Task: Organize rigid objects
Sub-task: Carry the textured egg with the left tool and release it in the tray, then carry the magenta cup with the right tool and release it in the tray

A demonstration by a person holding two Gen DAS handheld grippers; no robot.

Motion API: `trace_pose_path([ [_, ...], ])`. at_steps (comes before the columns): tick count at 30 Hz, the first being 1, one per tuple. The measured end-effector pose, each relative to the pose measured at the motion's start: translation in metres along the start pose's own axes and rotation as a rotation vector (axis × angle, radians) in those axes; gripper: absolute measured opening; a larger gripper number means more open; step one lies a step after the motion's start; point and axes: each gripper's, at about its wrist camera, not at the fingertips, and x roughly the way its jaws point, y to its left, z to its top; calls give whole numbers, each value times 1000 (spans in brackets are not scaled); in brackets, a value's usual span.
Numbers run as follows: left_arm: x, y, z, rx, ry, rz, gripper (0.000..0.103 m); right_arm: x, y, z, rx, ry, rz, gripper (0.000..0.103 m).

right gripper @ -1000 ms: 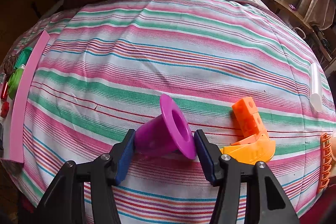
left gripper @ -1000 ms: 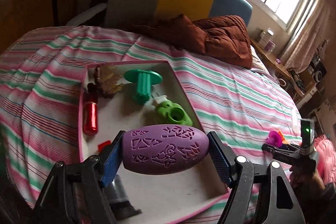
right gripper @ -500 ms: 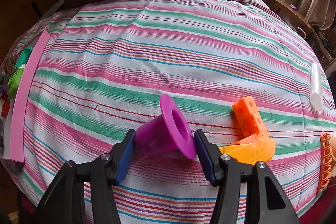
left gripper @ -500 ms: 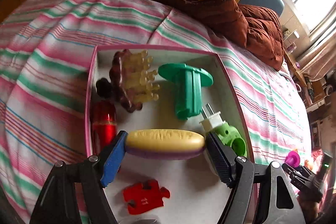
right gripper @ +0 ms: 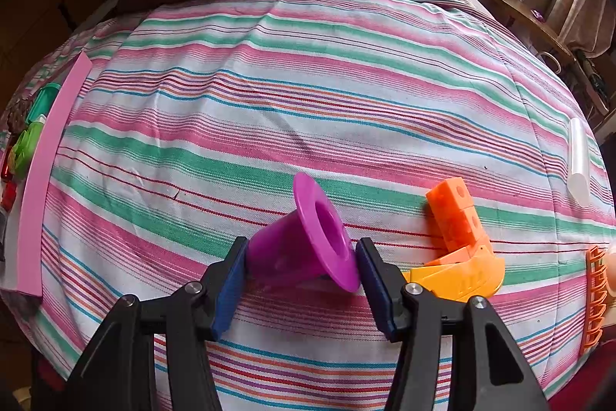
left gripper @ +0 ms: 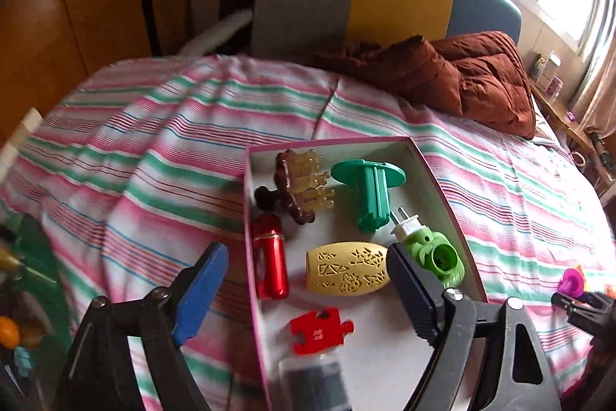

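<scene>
Over the pink box (left gripper: 442, 187), left gripper (left gripper: 308, 280) gapes wide; right gripper (right gripper: 300, 276) clamps purple funnel (right gripper: 308, 241).

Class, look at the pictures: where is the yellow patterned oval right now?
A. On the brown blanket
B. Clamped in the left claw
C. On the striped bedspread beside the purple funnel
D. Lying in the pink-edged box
D: the yellow oval lies on the floor of the box, beside the red canister, while the left claw stands open above it.
</scene>
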Motion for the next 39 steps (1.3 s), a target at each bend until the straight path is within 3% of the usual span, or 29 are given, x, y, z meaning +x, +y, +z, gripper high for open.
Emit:
trace_pose_path([
  [10,-51,-2,-47,-14,-61,5,87,0,2,-1,-18,-5,-9,57],
  [20,-77,-10,-67,19,-100,10,88,-2,14,-3,-23,15,31,57],
  [32,-77,2,-79,-25,-87,-1,88,-6,78,-6,-77,-6,86,57],
  [39,-73,15,-86,-53,-70,6,88,-12,91,-3,-26,-39,149,56],
])
